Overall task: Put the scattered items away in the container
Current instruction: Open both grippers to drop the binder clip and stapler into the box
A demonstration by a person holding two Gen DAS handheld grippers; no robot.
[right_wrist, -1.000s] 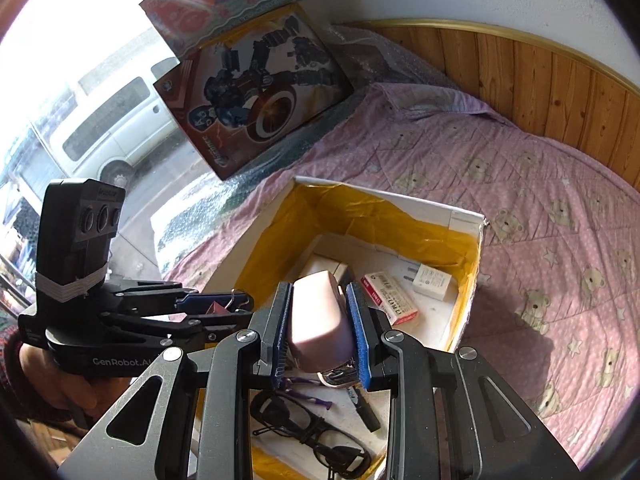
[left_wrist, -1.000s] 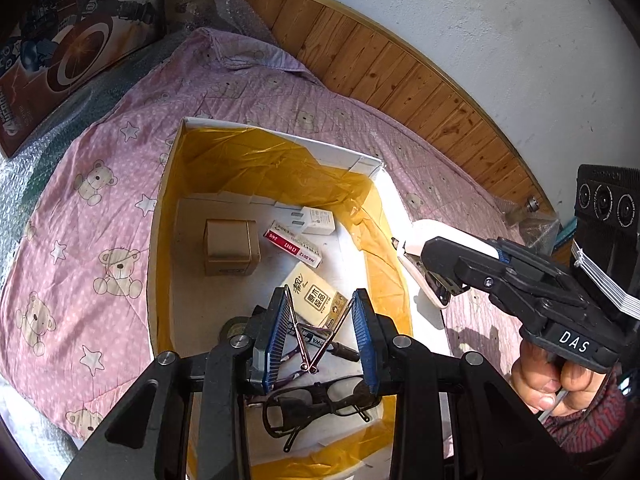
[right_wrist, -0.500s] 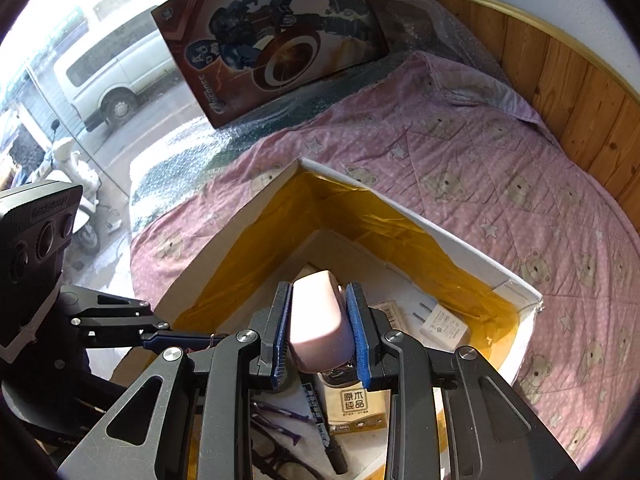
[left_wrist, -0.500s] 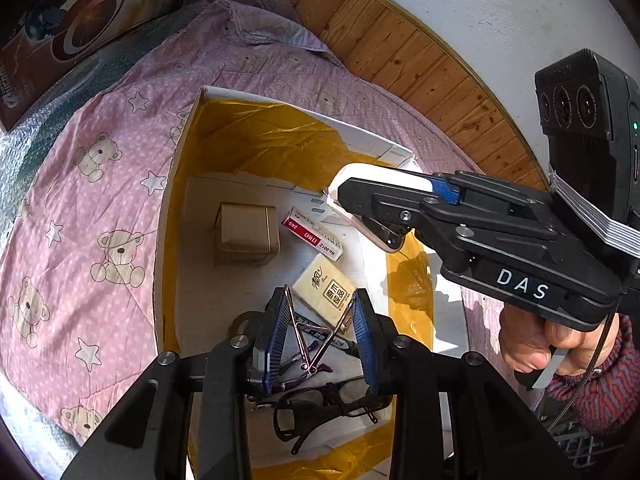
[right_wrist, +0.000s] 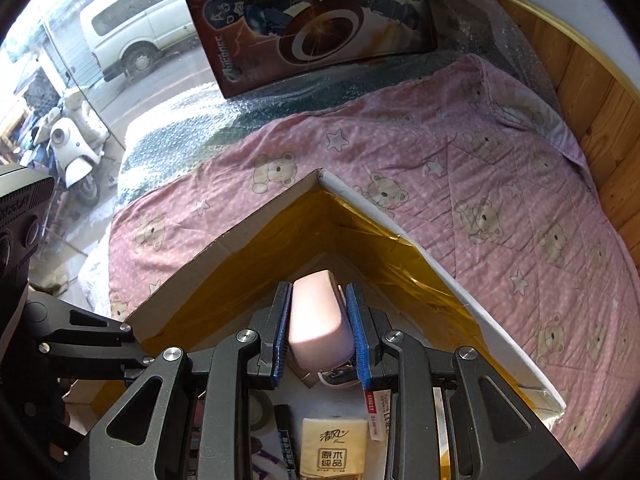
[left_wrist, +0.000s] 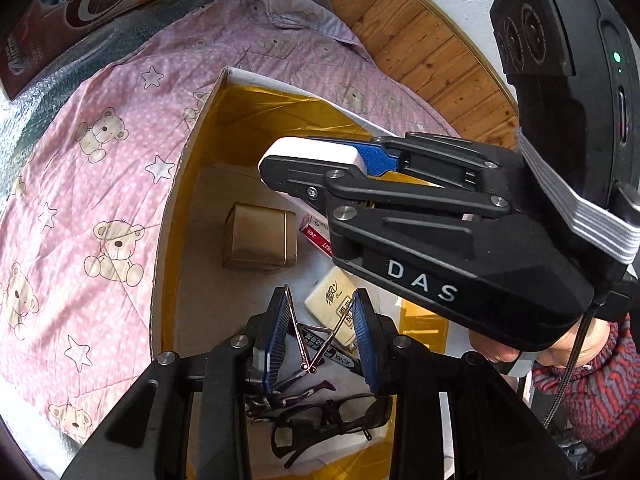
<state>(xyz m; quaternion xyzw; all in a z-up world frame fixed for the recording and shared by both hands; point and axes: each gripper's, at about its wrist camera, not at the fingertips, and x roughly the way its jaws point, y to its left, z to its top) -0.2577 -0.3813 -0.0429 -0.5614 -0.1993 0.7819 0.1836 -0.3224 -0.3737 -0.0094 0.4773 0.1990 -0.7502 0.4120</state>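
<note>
Right gripper (right_wrist: 319, 330), jaws closed on a pale pink block (right_wrist: 318, 320), has advanced over the box (right_wrist: 440, 268) within the last second; the block now hangs above the interior near the far corner, which lies just ahead of the jaws. Left gripper (left_wrist: 320, 334), unchanged, grips a folded metal clip (left_wrist: 310, 340) at a moderate opening, with glasses (left_wrist: 332, 420) and a tissue pack (left_wrist: 332, 300) on the box floor beneath. Release of the block appears imminent.
</note>
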